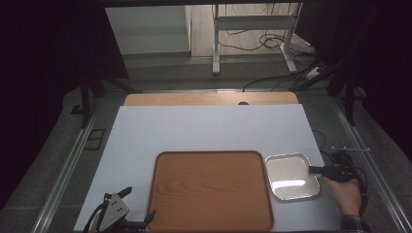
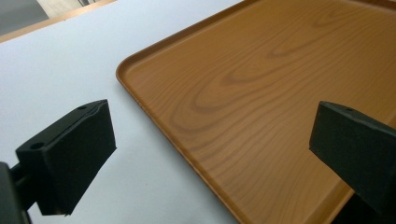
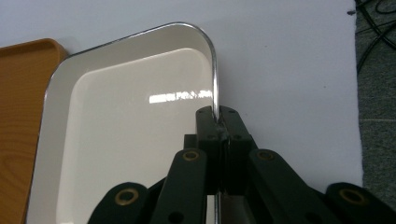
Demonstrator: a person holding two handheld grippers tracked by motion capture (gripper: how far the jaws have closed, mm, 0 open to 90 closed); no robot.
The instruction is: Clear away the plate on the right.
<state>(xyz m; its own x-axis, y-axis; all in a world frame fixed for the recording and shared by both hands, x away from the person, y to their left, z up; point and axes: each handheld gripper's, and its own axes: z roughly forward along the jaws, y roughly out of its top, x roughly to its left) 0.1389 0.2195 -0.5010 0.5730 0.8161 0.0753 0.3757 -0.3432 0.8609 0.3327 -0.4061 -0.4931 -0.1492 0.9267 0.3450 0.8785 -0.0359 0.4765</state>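
A wooden tray (image 1: 210, 194) lies at the front middle of the white table mat. A small white enamel tray (image 1: 291, 175) with a metal rim sits just right of it. My right gripper (image 1: 313, 170) is shut on the right rim of the white enamel tray (image 3: 130, 135), one jaw inside the rim and one outside, as the right gripper (image 3: 218, 116) view shows. My left gripper (image 1: 138, 208) stands open at the wooden tray's front left corner. In the left gripper (image 2: 210, 140) view its jaws straddle the wooden tray's (image 2: 261, 93) left edge without touching it.
The white mat (image 1: 204, 128) covers a wooden tabletop (image 1: 209, 99) whose far edge shows. Cables (image 1: 350, 170) lie on the grey floor right of the table. A metal desk frame (image 1: 252, 34) stands beyond the table.
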